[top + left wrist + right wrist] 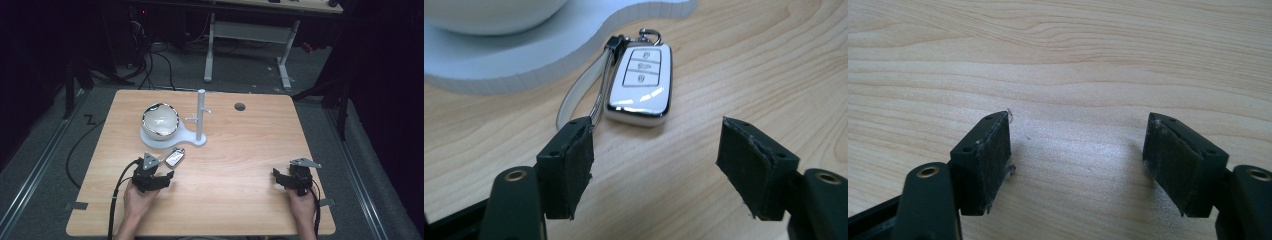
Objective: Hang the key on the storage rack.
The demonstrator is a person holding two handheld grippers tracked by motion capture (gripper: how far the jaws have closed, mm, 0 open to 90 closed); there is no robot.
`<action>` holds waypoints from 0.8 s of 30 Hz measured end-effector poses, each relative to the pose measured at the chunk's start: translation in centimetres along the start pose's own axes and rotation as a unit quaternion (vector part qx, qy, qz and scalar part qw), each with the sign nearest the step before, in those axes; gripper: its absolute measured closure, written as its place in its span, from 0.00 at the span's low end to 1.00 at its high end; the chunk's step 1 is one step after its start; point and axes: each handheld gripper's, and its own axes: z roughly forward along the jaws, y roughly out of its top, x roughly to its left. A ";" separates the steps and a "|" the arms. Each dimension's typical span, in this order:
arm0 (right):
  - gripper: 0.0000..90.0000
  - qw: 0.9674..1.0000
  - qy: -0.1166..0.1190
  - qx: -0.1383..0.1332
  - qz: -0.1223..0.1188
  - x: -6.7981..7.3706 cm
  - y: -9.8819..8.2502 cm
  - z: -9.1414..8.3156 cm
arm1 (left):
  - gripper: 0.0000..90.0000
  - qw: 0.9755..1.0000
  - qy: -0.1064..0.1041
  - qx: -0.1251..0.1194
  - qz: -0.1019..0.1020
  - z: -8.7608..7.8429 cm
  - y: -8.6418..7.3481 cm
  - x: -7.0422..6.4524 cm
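Observation:
A white and chrome car key fob [175, 158] [640, 85] lies flat on the wooden table [240, 150], its white strap [576, 92] and metal ring pointing toward the stand. My left gripper [156, 172] [656, 145] is open just in front of the fob. Its jaws stand apart with only bare wood between them, and the left pad sits close to the strap's loop. My right gripper [289, 176] [1078, 145] rests open near the table's front right, with nothing between its pads.
A shiny white bowl [160, 120] [489, 12] sits on a white stand base [192, 137] [524, 55] beside an upright white post [201, 115] with short pegs. A round hole [240, 106] marks the table's far side. A desk frame [250, 30] stands behind.

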 end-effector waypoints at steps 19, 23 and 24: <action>0.31 1.000 0.001 0.000 -0.001 0.0 0.0 0.0 | 0.35 1.000 0.015 0.014 0.017 4.2 3.7 0.1; 0.31 1.000 0.001 0.000 -0.001 0.0 0.0 0.0 | 0.36 0.999 0.014 0.025 0.017 4.9 3.7 0.2; 0.31 1.000 0.001 0.000 -0.001 0.0 0.0 0.0 | 0.36 0.999 0.013 0.028 0.017 5.0 3.7 0.2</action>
